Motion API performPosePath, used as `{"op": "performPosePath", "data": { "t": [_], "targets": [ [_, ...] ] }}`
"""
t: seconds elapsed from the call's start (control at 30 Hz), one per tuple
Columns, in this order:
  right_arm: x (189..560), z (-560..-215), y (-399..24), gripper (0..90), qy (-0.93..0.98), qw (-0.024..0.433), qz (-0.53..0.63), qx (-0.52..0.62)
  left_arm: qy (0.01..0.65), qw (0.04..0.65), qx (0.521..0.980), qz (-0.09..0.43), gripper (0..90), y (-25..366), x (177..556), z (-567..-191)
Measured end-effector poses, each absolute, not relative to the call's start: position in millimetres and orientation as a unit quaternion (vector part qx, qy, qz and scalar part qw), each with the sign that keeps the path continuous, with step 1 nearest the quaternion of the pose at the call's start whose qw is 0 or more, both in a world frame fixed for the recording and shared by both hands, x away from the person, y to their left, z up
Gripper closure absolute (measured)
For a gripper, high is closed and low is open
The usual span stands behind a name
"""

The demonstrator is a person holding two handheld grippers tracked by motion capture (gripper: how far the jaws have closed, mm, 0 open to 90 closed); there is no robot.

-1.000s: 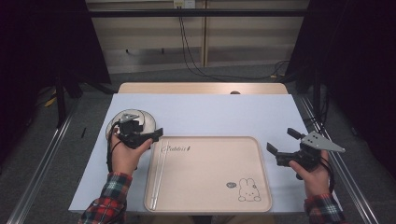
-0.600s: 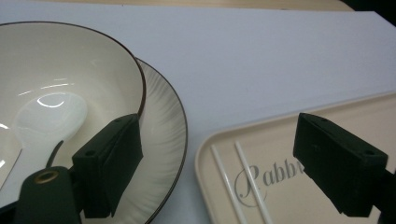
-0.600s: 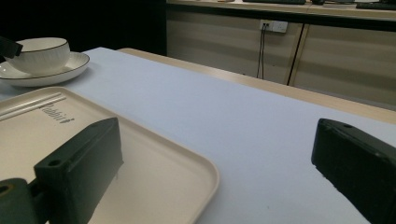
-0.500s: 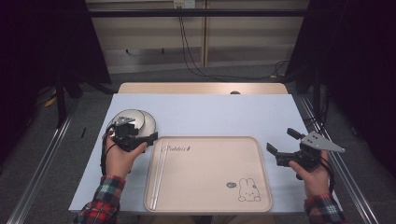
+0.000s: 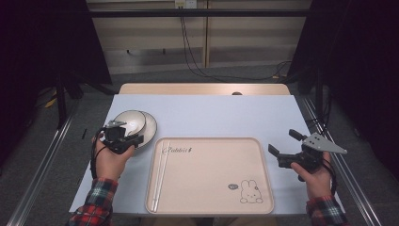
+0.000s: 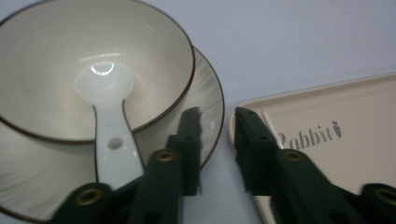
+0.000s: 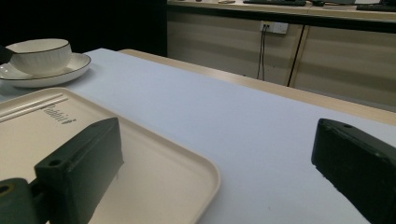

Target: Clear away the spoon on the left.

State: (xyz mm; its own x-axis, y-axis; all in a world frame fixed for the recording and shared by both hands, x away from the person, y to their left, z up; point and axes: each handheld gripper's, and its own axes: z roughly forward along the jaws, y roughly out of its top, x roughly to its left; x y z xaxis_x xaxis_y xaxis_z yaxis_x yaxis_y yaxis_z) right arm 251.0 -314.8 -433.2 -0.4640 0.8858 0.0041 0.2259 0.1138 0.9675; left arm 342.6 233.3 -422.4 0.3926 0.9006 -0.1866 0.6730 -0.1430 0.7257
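Observation:
A cream bowl (image 5: 130, 123) stands on a matching plate (image 5: 149, 128) at the table's left, with a white spoon (image 6: 109, 135) lying in the bowl and its handle toward me. My left gripper (image 5: 136, 140) hovers at the plate's near right rim, open by a narrow gap and holding nothing; in the left gripper view (image 6: 217, 140) one jaw is over the plate and the other over the tray edge. A beige rabbit tray (image 5: 211, 174) holds pale chopsticks (image 5: 160, 174) along its left side. My right gripper (image 5: 284, 143) is wide open beside the tray's right edge (image 7: 154, 177).
The pale table (image 5: 221, 117) has a wooden strip at its far edge. Metal rails (image 5: 42, 165) run along both sides of the table. Cables (image 5: 188, 52) hang down to the floor behind it. Dark curtains flank the scene.
My left gripper has drawn back from over the bowl toward me and to the left, so more of the bowl shows. The right gripper has stayed put.

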Motion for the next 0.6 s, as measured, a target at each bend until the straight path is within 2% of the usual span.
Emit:
{"op": "performPosePath", "data": {
  "t": [0.1,0.27,0.6],
  "targets": [
    [251,-433,-315,1.3,0.678,0.313,0.524,0.410,0.535,0.377,0.741,0.151,84.5,238,342,-423],
    [252,-434,-314,1.3,0.678,0.314,0.524,0.410,0.544,0.369,0.737,0.156,89.6,241,342,-421],
    [251,-433,-315,1.3,0.678,0.314,0.525,0.408,0.557,0.360,0.729,0.168,90.0,253,339,-418]
  ]
}}
